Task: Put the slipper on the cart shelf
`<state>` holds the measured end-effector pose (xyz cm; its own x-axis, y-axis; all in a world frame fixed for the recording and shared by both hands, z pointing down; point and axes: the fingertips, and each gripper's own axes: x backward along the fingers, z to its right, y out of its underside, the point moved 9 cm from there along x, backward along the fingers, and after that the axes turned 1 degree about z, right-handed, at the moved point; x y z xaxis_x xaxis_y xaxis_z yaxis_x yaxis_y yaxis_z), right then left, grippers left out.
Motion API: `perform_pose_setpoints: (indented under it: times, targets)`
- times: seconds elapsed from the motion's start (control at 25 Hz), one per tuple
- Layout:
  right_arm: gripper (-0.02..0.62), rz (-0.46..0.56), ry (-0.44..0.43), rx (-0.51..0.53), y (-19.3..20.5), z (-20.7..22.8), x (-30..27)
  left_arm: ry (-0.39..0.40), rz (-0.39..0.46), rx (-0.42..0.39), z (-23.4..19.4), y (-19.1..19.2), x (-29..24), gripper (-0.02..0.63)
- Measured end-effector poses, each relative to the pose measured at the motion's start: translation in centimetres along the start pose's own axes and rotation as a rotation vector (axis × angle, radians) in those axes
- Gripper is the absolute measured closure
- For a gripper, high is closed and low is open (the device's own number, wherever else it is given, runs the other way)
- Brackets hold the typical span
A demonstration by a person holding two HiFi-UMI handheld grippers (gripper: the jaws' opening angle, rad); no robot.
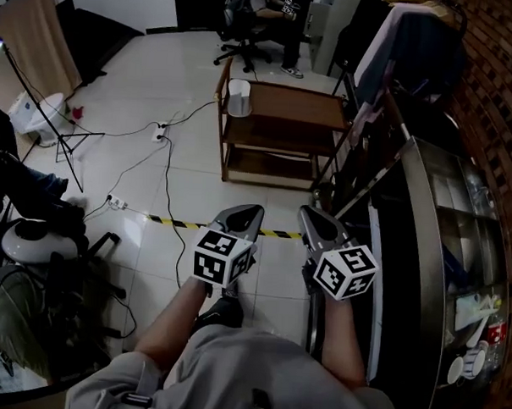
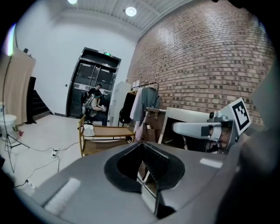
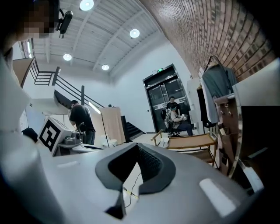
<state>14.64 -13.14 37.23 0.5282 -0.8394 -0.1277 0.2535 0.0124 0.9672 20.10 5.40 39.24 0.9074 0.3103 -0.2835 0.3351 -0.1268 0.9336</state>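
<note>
A wooden cart (image 1: 285, 129) with shelves stands on the tiled floor ahead of me. A white slipper (image 1: 239, 97) lies at the left end of its top shelf. It also shows in the left gripper view as the slipper (image 2: 89, 130) on the cart (image 2: 107, 133), and in the right gripper view as the slipper (image 3: 164, 141) on the cart (image 3: 192, 142). My left gripper (image 1: 249, 213) and right gripper (image 1: 310, 214) hang side by side well short of the cart. Both are shut with nothing between the jaws, as seen at the left gripper (image 2: 142, 158) and the right gripper (image 3: 134, 165).
A seated person (image 1: 260, 17) is behind the cart. A clothes rack (image 1: 398, 45) and a dark counter (image 1: 445, 250) line the right side by the brick wall. Cables, a power strip (image 1: 160, 136), striped floor tape (image 1: 175, 222) and a light stand (image 1: 52, 123) are at the left.
</note>
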Motion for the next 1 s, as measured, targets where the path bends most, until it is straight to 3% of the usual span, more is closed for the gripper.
perform_pose_setpoints:
  times: [0.24, 0.36, 0.48, 0.72, 1.0]
  targets:
    - [0.595, -0.015, -0.037, 0.017, -1.5, 2.0, -11.2, -0.033, 0.005, 0.02, -9.0, -2.3, -3.9, 0.598]
    - [0.595, -0.005, -0.039, 0.018, -2.8, 3.0, -15.6, -0.054, -0.013, -0.038, -12.4, -3.6, -5.7, 0.598]
    - [0.595, 0.0, -0.046, 0.035, -4.1, 3.8, -19.1, -0.057, -0.022, -0.072, -15.2, -5.1, -7.9, 0.598]
    - [0.595, -0.027, -0.052, 0.078, -4.9, 6.4, -24.9, -0.049, -0.013, -0.056, -19.3, -7.5, -12.6, 0.598]
    - [0.595, -0.047, -0.106, 0.081, -5.6, 11.8, -32.0, -0.12, -0.017, -0.055, -24.3, -9.4, -19.5, 0.598]
